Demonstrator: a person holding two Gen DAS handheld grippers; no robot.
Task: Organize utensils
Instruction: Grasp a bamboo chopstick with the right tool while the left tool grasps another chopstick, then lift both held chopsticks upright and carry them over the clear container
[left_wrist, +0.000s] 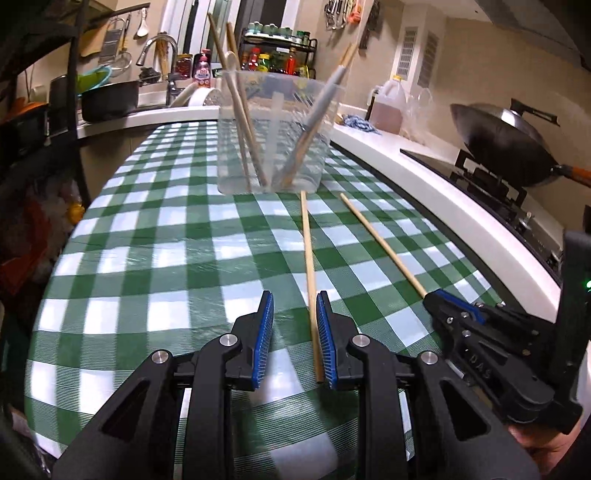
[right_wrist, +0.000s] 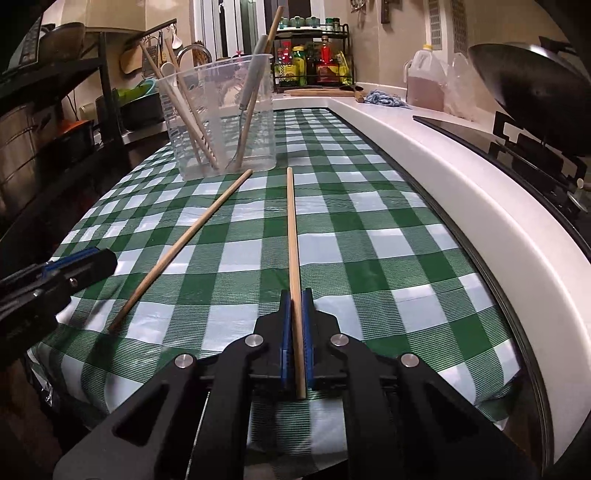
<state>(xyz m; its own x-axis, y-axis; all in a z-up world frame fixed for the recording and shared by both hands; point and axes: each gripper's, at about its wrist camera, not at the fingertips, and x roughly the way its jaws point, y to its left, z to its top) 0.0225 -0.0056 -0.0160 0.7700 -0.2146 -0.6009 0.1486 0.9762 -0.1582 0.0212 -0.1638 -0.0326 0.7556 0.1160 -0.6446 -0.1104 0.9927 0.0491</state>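
The right gripper (right_wrist: 296, 295) was clamped on one chopstick (right_wrist: 293, 236). The left gripper (left_wrist: 294, 299) stood parted, ungripping, around the other chopstick (left_wrist: 308, 254), which touched its right pad. Ahead of both stood the clear container (left_wrist: 273, 136) on the checked tablecloth (left_wrist: 166, 229).

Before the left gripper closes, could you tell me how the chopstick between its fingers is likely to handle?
The chopstick looks thin, straight and wooden, so probably stiff and light. It seems round, so it may roll on the smooth checked tablecloth. Gripped near one end, its long free length would likely droop.
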